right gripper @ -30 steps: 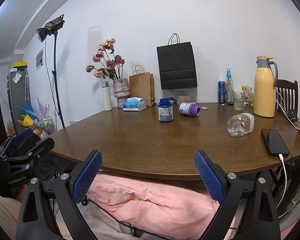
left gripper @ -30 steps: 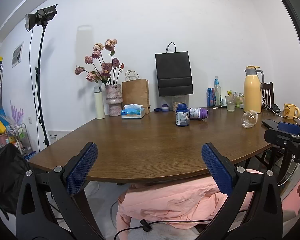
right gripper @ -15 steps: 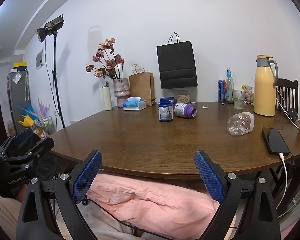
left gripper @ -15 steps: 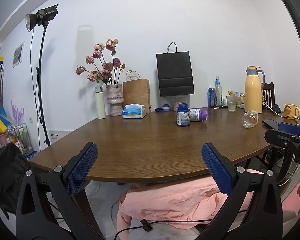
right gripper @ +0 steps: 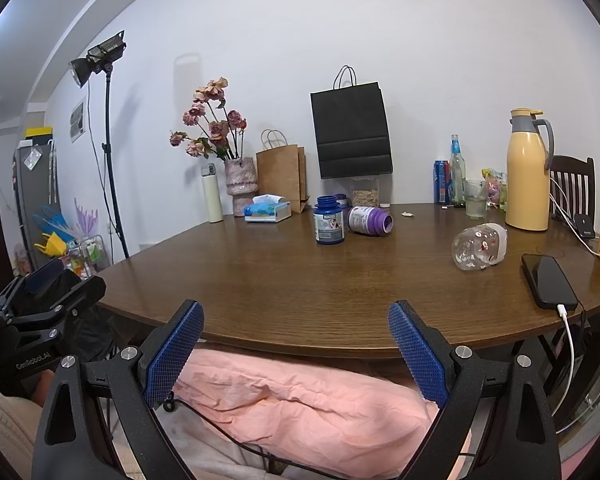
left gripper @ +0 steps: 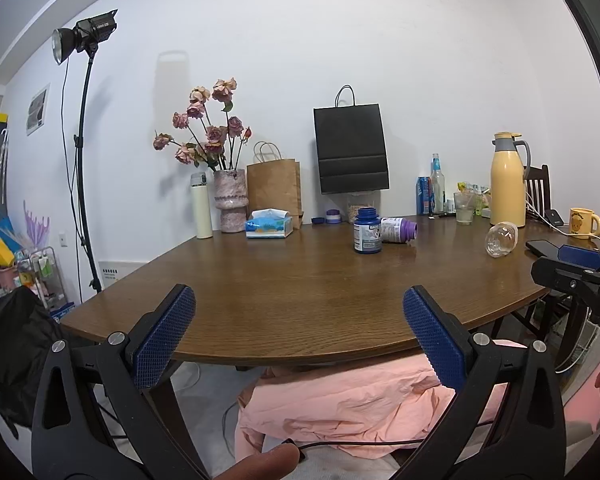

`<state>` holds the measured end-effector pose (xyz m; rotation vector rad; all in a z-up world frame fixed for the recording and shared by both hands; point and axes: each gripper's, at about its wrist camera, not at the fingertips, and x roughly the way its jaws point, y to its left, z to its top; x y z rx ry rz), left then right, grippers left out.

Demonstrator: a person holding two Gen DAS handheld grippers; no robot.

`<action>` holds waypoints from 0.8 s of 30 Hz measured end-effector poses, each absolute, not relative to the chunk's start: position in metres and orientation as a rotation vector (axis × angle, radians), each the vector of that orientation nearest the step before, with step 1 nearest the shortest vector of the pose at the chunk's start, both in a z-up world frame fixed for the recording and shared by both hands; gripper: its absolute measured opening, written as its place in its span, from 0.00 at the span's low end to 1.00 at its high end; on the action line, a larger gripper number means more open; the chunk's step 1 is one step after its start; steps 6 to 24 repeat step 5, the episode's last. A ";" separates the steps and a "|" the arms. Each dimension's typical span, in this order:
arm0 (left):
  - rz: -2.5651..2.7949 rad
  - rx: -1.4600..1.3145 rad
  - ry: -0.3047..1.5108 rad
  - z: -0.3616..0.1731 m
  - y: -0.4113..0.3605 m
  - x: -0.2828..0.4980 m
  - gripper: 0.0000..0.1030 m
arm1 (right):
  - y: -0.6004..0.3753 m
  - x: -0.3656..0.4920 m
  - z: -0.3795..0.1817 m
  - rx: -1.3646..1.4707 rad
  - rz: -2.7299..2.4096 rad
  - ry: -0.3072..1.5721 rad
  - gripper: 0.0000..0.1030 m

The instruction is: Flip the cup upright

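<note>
Both views are evenly and softly lit, fairly bright, with a cool cast on the white wall (left gripper: 420, 60). A studio light (left gripper: 82, 38) on a stand points away from the wall toward the left; whether it is lit cannot be told. A faint grey shadow (left gripper: 172, 68) falls on the wall above the flowers (left gripper: 208, 128). The wooden surface (right gripper: 300, 280) shows a mild sheen. Fisheye distortion bows straight lines, and black vignetting fills the corners. Focus is sharp throughout.

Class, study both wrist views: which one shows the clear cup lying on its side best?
The right wrist view: the clear cup lies nearer and larger there, its printed side and white rim end visible. In the left wrist view the cup is small, seen mostly end-on.
</note>
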<state>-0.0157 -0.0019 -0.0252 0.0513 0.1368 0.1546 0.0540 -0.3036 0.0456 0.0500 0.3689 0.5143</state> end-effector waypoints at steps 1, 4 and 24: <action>0.153 0.051 0.137 -0.025 -0.002 -0.016 1.00 | -0.303 0.054 0.045 0.051 0.513 0.369 0.94; 0.153 0.050 0.138 -0.025 -0.002 -0.015 1.00 | -0.302 0.054 0.045 0.054 0.512 0.374 0.94; 0.154 0.050 0.137 -0.025 -0.002 -0.015 1.00 | -0.302 0.054 0.045 0.054 0.512 0.374 0.94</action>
